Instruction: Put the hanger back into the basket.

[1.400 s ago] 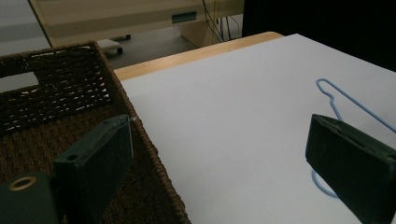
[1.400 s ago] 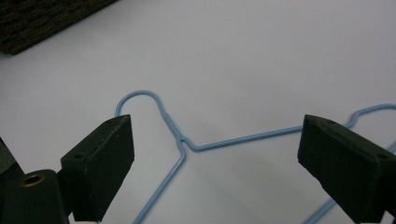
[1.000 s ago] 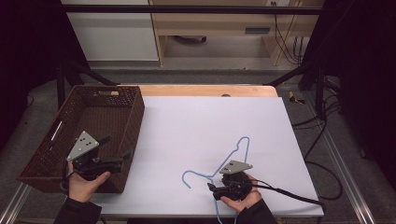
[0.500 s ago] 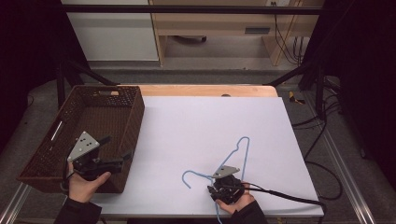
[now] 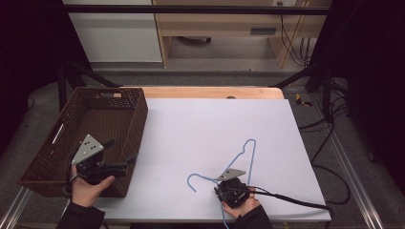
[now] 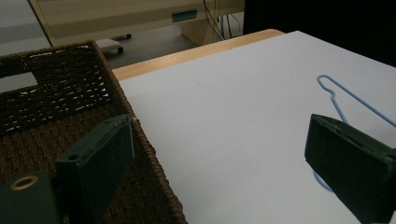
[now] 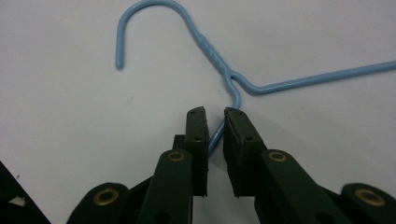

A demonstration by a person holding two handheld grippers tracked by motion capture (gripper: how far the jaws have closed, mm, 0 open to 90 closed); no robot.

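right gripper (image 7: 215, 114): jaws have just been closing around the blue wire hanger (image 5: 246, 157), its arm between them, not clearly pinched | hanger: flat on counter (image 5: 200, 124), 5 o'clock | left gripper (image 5: 122, 164): jaws wide apart, by wicker basket (image 5: 45, 157), 8 o'clock | next: lift

Open room: the white rectangular table top (image 5: 210, 133) is bare in its middle and far part.
Obstacles: dark brown woven basket (image 5: 119, 102) at left edge; thin blue wire hanger (image 5: 248, 152) near front.
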